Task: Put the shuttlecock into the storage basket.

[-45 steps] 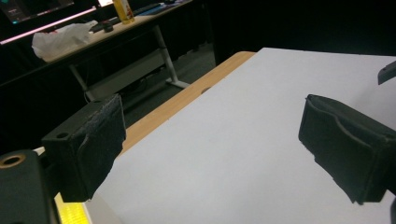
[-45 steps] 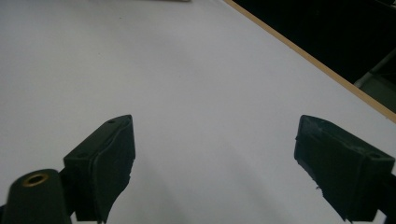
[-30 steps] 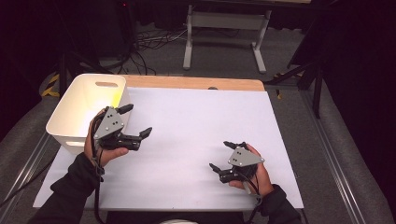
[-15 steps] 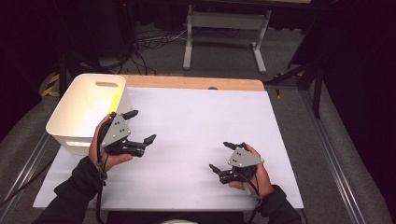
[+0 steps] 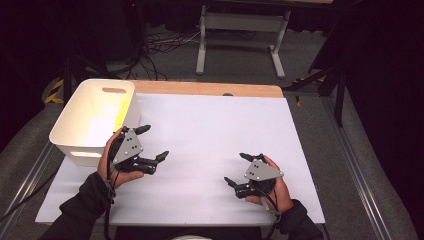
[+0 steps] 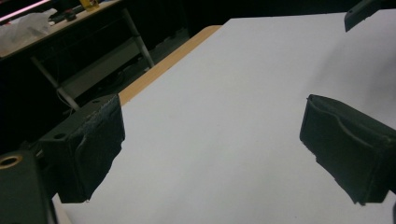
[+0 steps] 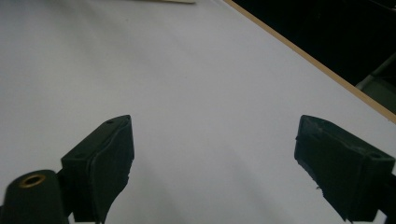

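Grippers agape: left gripper (image 5: 152, 142) near bin (image 5: 80, 131); right gripper (image 5: 239, 169) apart.

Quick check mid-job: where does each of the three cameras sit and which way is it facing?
High view: above the person's side, facing forward and down at the white table, bin, both hands, left tongs, right tongs.
Left gripper view: on the left tongs, facing across the table; open jaws.
Right gripper view: on the right tongs, low over the table; open jaws.
Shared: the white tabletop.
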Tool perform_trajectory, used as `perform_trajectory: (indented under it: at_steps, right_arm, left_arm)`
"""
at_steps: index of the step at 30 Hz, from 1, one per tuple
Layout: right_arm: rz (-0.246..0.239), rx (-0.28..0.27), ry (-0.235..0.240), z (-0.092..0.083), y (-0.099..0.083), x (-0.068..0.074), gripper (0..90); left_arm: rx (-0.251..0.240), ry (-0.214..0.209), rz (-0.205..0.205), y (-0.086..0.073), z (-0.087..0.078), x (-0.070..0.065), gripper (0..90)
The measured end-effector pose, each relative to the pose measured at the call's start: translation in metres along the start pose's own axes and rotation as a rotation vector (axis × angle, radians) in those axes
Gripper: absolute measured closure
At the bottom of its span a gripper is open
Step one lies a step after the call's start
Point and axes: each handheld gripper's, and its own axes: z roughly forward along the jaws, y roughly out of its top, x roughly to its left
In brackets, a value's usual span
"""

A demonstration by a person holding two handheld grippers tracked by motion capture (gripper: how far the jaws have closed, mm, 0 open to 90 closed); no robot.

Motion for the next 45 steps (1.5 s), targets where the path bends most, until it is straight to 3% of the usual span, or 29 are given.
perform_trajectory:
  at_steps: [6, 17, 32, 45]
  right_arm:
    - [-0.006, 0.0, -0.004, -0.001, 0.0, 0.001, 13.0]
    - [-0.02, 0.004, -0.014, -0.001, 0.0, 0.004, 13.0]
    - [-0.033, 0.017, -0.005, 0.002, -0.001, 0.009, 12.8]
    - [-0.04, 0.019, 0.002, 0.002, -0.004, 0.011, 12.5]
  left_arm:
    - [0.017, -0.005, 0.027, -0.008, 0.001, -0.006, 7.6]
    - [0.026, -0.043, 0.038, -0.028, 0.001, -0.018, 7.5]
    - [0.088, -0.09, 0.048, -0.057, -0.002, -0.031, 5.0]
    - [0.11, -0.074, 0.032, -0.071, -0.013, -0.031, 3.8]
